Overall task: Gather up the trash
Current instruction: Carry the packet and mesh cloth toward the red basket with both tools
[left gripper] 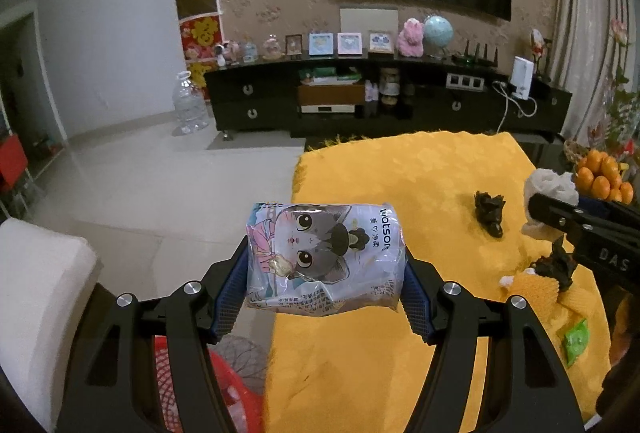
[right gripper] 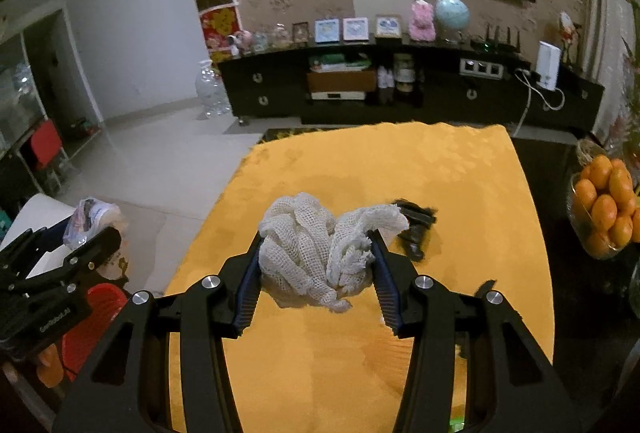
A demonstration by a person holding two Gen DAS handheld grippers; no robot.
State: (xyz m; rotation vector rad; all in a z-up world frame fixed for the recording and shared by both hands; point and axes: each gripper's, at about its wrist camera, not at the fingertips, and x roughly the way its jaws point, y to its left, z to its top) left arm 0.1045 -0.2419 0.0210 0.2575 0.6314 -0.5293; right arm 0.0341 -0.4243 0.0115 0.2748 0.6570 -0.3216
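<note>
A: What sat furthest left?

B: A red mesh basket [left gripper: 236,393] was low on the floor beside the table edge, below the left gripper [left gripper: 326,265]. A white cushioned seat [left gripper: 36,297] stood further left.

A: And that gripper?

B: It was clenched on a crumpled tissue packet [left gripper: 324,253] printed with a grey cat, one blue pad pressed against each end. The packet was lifted clear, hanging over the left edge of the yellow tablecloth [left gripper: 420,177], partly above the floor. In the right wrist view the same packet [right gripper: 90,217] showed at the far left, above the basket [right gripper: 90,317].

A: What lay on the cloth itself?

B: A small black crumpled scrap [left gripper: 490,211] lay toward the middle, well apart from the packet. Nearer the right edge there was another dark scrap [left gripper: 556,267] resting on a piece of yellow foam net [left gripper: 536,287], and a green wrapper [left gripper: 576,339] lay just in front of those.

A: The right gripper?

B: The right gripper [right gripper: 318,253] was grasping a bundle of white foam net [right gripper: 316,245], squeezed between both pads and raised over the cloth. The black scrap [right gripper: 414,227] was just beyond it, to its right.

A: Anything at the far right?

B: A bowl of oranges [right gripper: 604,209] stood on the dark table surface beside the cloth.
</note>
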